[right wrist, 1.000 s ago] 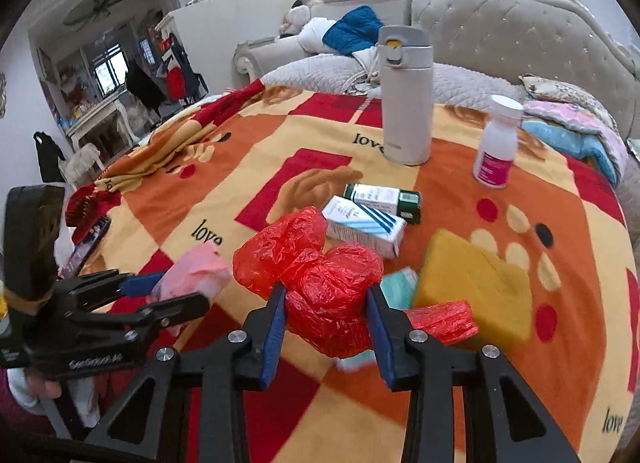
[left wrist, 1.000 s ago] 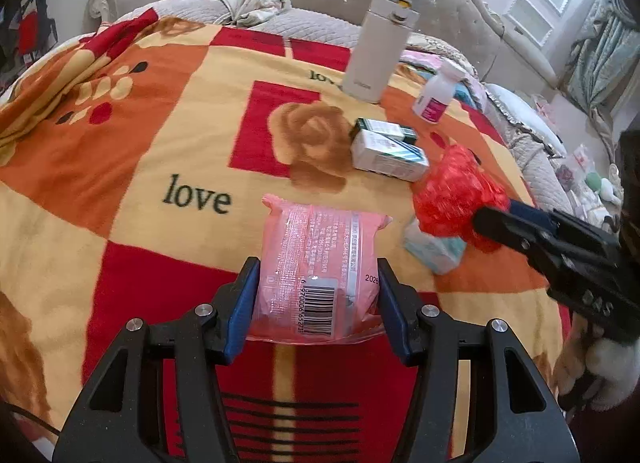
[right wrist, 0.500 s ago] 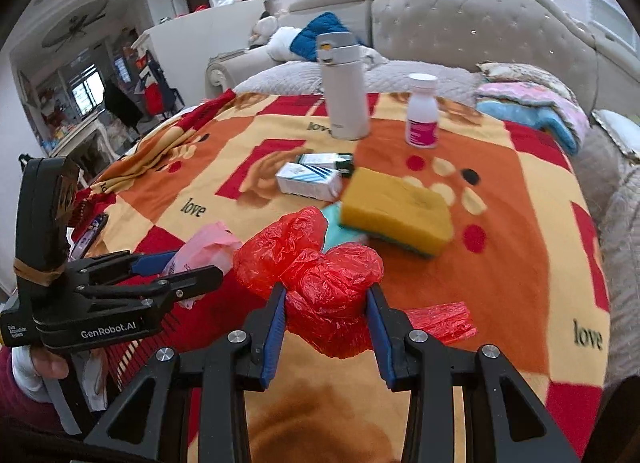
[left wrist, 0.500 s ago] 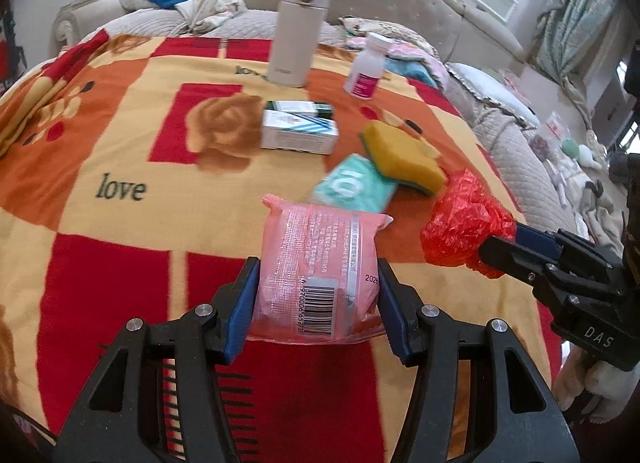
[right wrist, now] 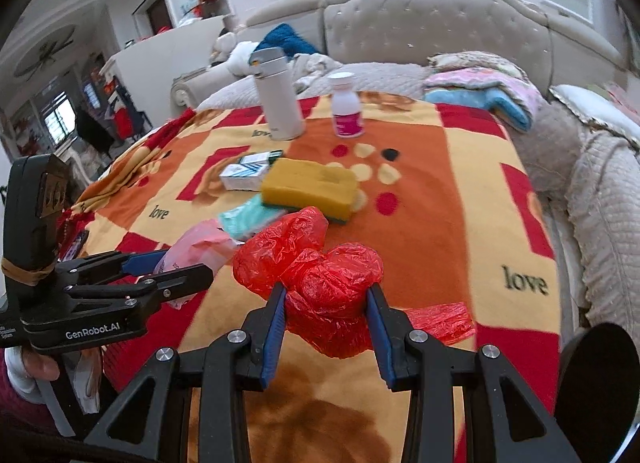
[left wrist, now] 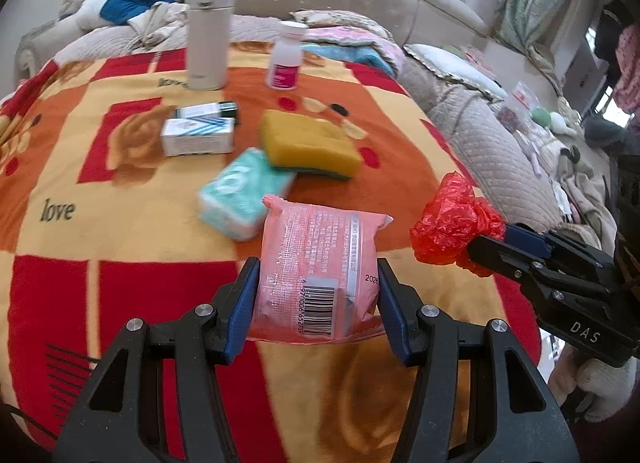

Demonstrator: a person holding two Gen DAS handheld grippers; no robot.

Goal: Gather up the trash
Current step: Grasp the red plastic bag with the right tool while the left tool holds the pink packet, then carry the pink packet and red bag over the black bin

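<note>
My left gripper [left wrist: 318,295] is shut on a pink plastic packet [left wrist: 318,271] with a barcode and holds it above the blanket. It also shows in the right wrist view [right wrist: 198,249] at the left. My right gripper [right wrist: 326,309] is shut on a crumpled red plastic bag [right wrist: 316,267], which also shows at the right of the left wrist view [left wrist: 452,229]. A strip of red plastic [right wrist: 440,321] lies on the blanket under the right gripper.
On the red, orange and yellow blanket [left wrist: 120,223] lie a teal tissue pack [left wrist: 240,193], a yellow sponge [left wrist: 310,143] and two small boxes [left wrist: 198,135]. A white flask [left wrist: 208,35] and a pill bottle [left wrist: 286,59] stand farther back. The bed edge is at the right.
Both grippers have drawn back toward the near edge of the bed and swung right, each still holding its item. The teal pack and sponge now show fully.
</note>
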